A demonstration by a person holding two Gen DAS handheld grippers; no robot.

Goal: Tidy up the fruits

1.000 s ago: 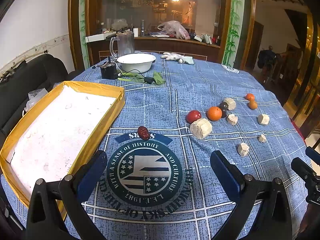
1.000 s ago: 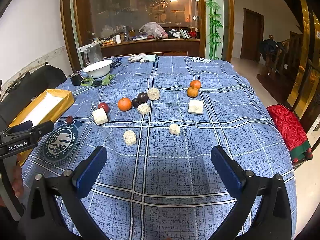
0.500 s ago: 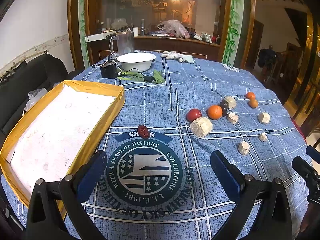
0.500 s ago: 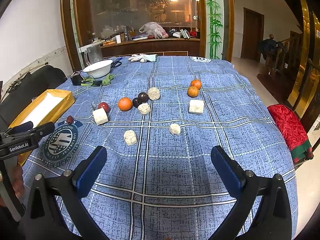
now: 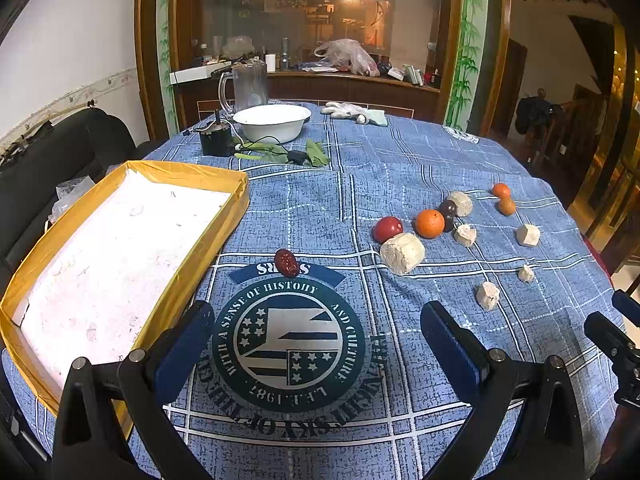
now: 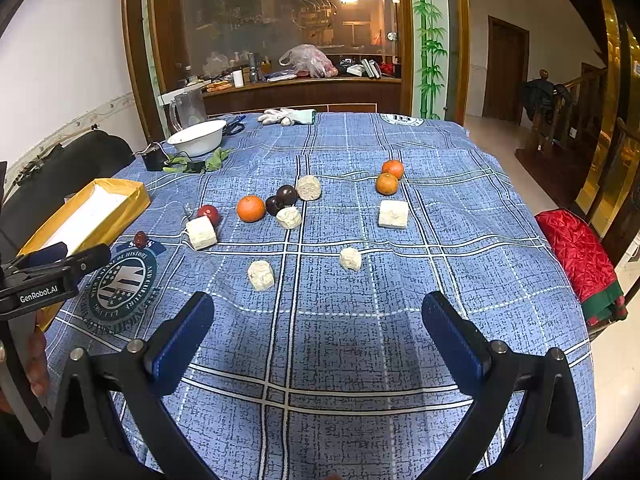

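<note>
Blue tablecloth (image 6: 440,184) looks the same as one second ago; left gripper (image 5: 316,344) and right gripper (image 6: 316,340) stay open and empty, red date (image 5: 286,262) just ahead of the left fingers, so sorting has not started.

Over the last second almost nothing changed. In the left wrist view the fruit cluster drifted very slightly: the orange (image 5: 429,223) and the red fruit (image 5: 387,229) sat a touch lower and further right than one second before, which points to a small shift of the left gripper (image 5: 316,340) itself. In the right wrist view the same orange (image 6: 250,208) kept its place. No fruit moved on the tablecloth (image 6: 360,320). Jaw spacing on both grippers showed no difference.
</note>
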